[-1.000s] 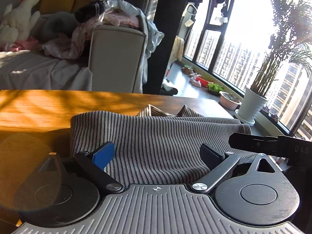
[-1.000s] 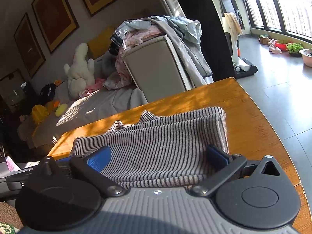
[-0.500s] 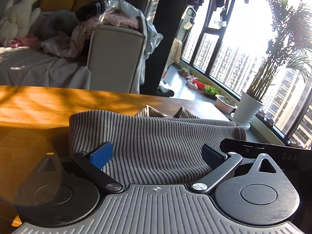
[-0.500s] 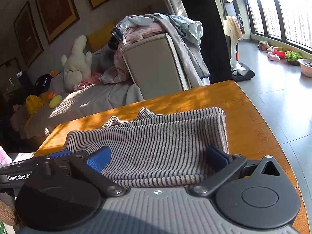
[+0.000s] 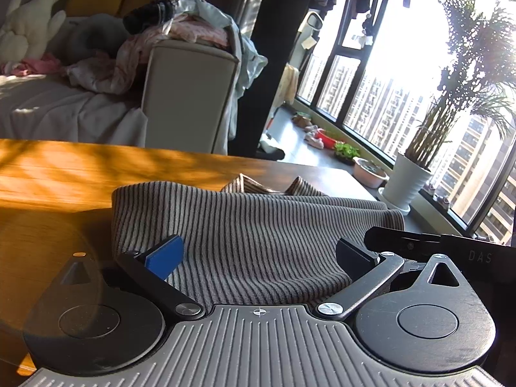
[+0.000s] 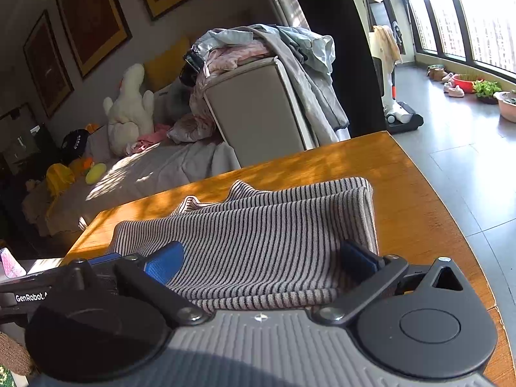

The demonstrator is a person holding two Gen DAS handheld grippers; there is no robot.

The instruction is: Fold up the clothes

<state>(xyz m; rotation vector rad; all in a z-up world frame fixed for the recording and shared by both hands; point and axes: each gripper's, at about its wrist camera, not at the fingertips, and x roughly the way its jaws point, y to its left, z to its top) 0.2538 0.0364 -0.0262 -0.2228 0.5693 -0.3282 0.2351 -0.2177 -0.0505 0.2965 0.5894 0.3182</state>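
Striped garment [image 5: 258,235] lies folded between both wide-open claws.

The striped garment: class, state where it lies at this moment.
In both wrist views the striped garment lies folded on the wooden table, directly ahead of both tongs, with the sofa piled with clothes beyond the table's far edge.

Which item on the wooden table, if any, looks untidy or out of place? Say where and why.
The folded striped garment lies fairly neat, but at its far edge two striped flaps poke out beyond the fold onto the table, so that edge looks uneven. Nothing on the table looks spilled or damaged.
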